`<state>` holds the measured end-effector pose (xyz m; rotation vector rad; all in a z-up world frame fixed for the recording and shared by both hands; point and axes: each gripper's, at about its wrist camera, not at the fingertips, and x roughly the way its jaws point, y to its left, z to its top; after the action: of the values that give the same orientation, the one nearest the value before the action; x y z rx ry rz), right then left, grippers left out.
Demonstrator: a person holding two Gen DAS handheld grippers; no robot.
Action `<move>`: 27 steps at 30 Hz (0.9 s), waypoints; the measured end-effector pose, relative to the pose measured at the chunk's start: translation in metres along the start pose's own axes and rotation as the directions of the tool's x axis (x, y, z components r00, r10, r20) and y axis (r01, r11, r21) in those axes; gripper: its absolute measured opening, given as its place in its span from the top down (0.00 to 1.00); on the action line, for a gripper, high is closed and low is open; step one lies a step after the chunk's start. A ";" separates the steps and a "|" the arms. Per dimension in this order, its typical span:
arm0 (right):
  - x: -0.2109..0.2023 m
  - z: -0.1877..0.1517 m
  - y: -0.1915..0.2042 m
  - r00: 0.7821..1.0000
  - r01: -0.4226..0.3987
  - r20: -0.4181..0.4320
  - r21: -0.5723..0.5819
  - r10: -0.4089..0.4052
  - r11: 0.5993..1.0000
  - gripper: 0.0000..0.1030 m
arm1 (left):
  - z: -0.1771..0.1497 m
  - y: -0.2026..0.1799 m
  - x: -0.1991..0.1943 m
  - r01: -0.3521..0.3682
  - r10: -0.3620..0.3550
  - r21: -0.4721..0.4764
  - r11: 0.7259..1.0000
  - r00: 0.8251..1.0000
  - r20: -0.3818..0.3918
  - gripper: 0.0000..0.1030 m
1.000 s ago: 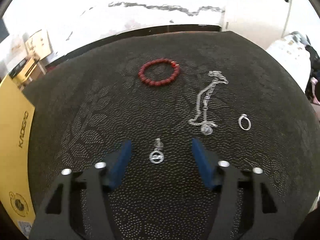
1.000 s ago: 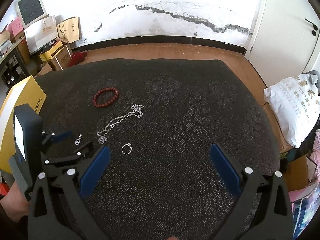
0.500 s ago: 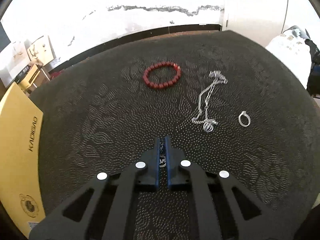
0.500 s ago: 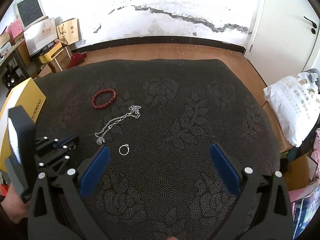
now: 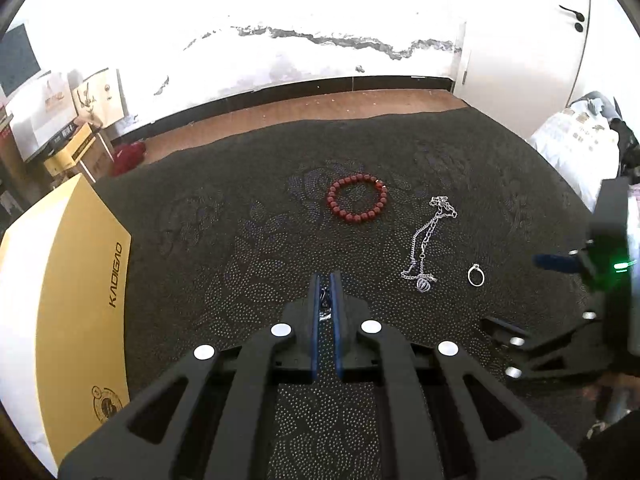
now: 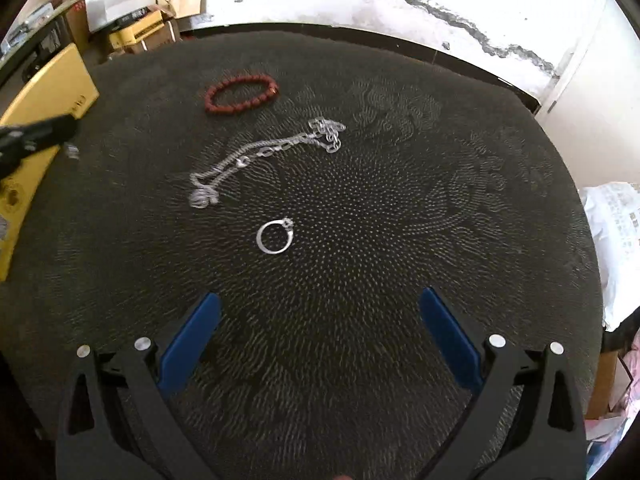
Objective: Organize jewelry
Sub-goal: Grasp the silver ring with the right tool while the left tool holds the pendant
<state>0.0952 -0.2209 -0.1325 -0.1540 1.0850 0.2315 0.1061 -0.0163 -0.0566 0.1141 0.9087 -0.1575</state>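
Note:
My left gripper (image 5: 326, 280) is shut on a small silver earring (image 5: 325, 305), lifted off the dark patterned cloth (image 5: 240, 240). A red bead bracelet (image 5: 357, 203) lies ahead of it, a silver chain necklace (image 5: 426, 240) to the right, and a silver ring (image 5: 476, 276) beyond that. In the right wrist view my right gripper (image 6: 318, 318) is open and low over the cloth, with the ring (image 6: 275, 236) just ahead of its fingers, the necklace (image 6: 264, 152) farther on and the bracelet (image 6: 241, 93) at the back. The left gripper (image 6: 48, 132) shows at the left with the earring (image 6: 72, 151) hanging.
A yellow box (image 5: 64, 304) lies at the cloth's left edge. Cardboard boxes (image 5: 76, 128) stand by the wall at the back left. A white printed bag (image 5: 572, 140) sits at the right, and a white door (image 5: 528, 32) behind it.
My left gripper closed on the earring and rose with it. My right gripper dropped toward the cloth and came close to the ring.

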 end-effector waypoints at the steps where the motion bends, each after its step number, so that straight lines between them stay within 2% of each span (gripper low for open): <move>1: 0.001 0.002 -0.002 1.000 -0.009 0.006 0.020 0.009 1.000 0.06 | 0.000 0.001 -0.001 0.006 -0.006 -0.007 1.000 1.000 0.000 0.95; 6: 0.007 0.008 0.001 0.998 0.007 0.056 0.051 -0.010 0.999 0.06 | 0.002 0.008 -0.005 0.021 -0.021 -0.018 1.000 1.000 0.001 0.95; 7: 0.006 0.009 0.003 0.998 0.006 0.067 0.047 -0.010 0.999 0.10 | 0.002 0.010 -0.007 0.025 -0.025 -0.023 0.999 1.000 0.002 0.95; 9: 0.004 0.011 0.009 0.996 -0.001 0.084 0.030 -0.001 1.000 0.24 | 0.002 0.013 -0.009 0.028 -0.028 -0.027 0.999 1.000 0.004 0.95; 11: 0.001 0.013 0.017 0.996 -0.013 0.093 0.009 0.012 1.000 0.48 | 0.002 0.014 -0.011 0.028 -0.028 -0.029 0.999 1.000 0.005 0.95; 12: 0.000 0.013 0.023 0.995 -0.022 0.095 -0.009 0.023 1.000 0.54 | 0.001 0.016 -0.011 0.026 -0.026 -0.032 0.999 1.000 0.005 0.95; 14: -0.001 0.015 0.031 0.995 -0.045 0.088 -0.028 0.048 0.999 0.82 | 0.001 0.018 -0.013 0.024 -0.024 -0.036 0.999 1.000 0.006 0.95; 16: -0.003 0.014 0.039 0.996 -0.022 0.086 -0.039 0.026 0.999 0.82 | 0.000 0.019 -0.015 0.020 -0.020 -0.037 0.999 1.000 0.007 0.95; 22: -0.019 0.013 0.040 0.995 -0.026 0.098 -0.018 0.027 0.999 0.82 | -0.001 0.024 -0.023 0.010 -0.009 -0.035 0.999 1.000 0.010 0.95; 27: -0.054 0.031 0.059 0.986 -0.080 0.143 -0.025 0.083 0.996 0.82 | -0.001 0.032 -0.036 0.012 -0.011 -0.053 0.999 1.000 0.019 0.95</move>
<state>0.0822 -0.1631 -0.0711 -0.1090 0.9469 0.3218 0.0895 0.0182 -0.0282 0.0582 0.8944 -0.1445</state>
